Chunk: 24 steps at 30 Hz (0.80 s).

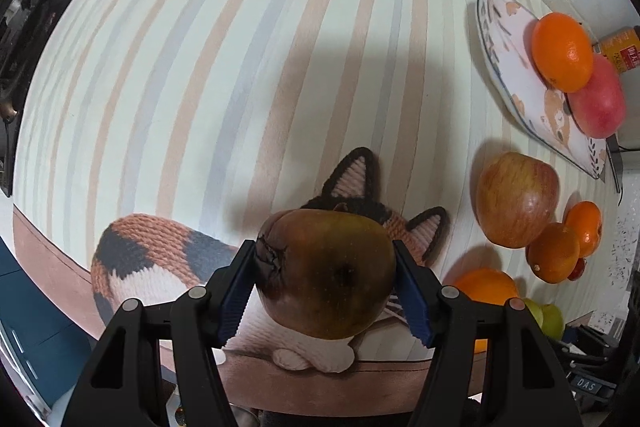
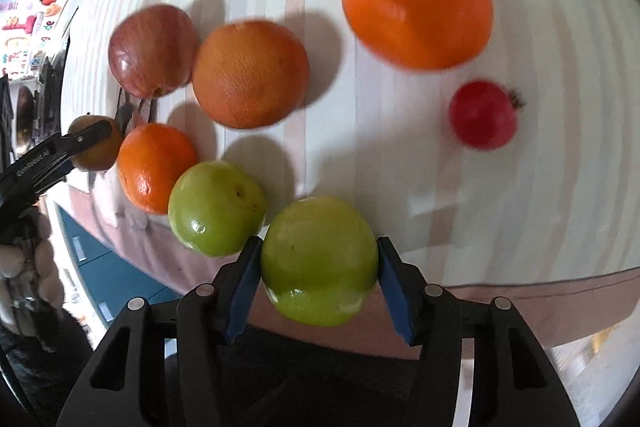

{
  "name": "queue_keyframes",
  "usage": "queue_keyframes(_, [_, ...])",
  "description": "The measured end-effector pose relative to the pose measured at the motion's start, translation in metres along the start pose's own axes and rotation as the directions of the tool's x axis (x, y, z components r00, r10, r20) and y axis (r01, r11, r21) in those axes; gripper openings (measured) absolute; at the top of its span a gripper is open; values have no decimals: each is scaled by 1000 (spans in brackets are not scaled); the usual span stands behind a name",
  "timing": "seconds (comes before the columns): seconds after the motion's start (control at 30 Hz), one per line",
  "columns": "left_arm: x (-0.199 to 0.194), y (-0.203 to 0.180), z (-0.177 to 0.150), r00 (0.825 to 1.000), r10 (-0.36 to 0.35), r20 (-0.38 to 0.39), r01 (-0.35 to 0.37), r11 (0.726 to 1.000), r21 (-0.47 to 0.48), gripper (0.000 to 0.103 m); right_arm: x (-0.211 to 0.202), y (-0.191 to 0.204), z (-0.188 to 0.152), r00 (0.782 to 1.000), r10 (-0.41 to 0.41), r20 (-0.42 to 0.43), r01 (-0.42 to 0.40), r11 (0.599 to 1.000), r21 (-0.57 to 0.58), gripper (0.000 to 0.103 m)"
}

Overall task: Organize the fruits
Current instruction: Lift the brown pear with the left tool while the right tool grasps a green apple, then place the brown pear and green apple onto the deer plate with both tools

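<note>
My left claw [image 1: 325,287] is clamped on a bruised brownish apple [image 1: 326,273] above the striped tablecloth [image 1: 240,67]; my right claw [image 2: 318,285] pinches a green apple [image 2: 320,259] at the table's edge. The apples' smooth, rounded skin could slip from the pads and roll off.

Striped tablecloth [image 1: 240,47] with a knitted-cat print [image 1: 160,259]; blue cabinet [image 1: 36,315] below.
</note>
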State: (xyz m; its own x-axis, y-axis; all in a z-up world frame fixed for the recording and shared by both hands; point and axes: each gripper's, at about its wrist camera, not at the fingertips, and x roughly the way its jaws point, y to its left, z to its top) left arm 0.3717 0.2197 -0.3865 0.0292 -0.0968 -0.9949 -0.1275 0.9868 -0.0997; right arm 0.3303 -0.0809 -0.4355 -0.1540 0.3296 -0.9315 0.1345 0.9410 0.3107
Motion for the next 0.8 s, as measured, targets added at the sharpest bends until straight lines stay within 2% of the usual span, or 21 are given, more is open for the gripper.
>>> queue_keyframes(0.2, [-40, -14, 5, 997, -42, 57, 41, 999, 14, 63, -34, -4, 7, 996, 42, 78, -45, 999, 24, 59])
queue_keyframes(0.4, [-83, -55, 37, 985, -127, 118, 116, 989, 92, 63, -93, 4, 41, 973, 89, 211, -95, 995, 21, 59])
queue_keyframes(0.5, [-90, -81, 59, 983, -125, 134, 106, 984, 140, 63, -113, 0, 70, 960, 53, 275, -65, 997, 35, 59])
queue_keyframes(0.6, [-87, -106, 78, 984, -109, 138, 82, 978, 192, 63, -122, -16, 100, 954, 19, 299, -45, 996, 79, 59])
queue_keyframes(0.8, [-51, -142, 121, 994, -70, 83, 46, 966, 254, 63, -108, -35, 144, 957, -39, 289, -3, 990, 142, 59])
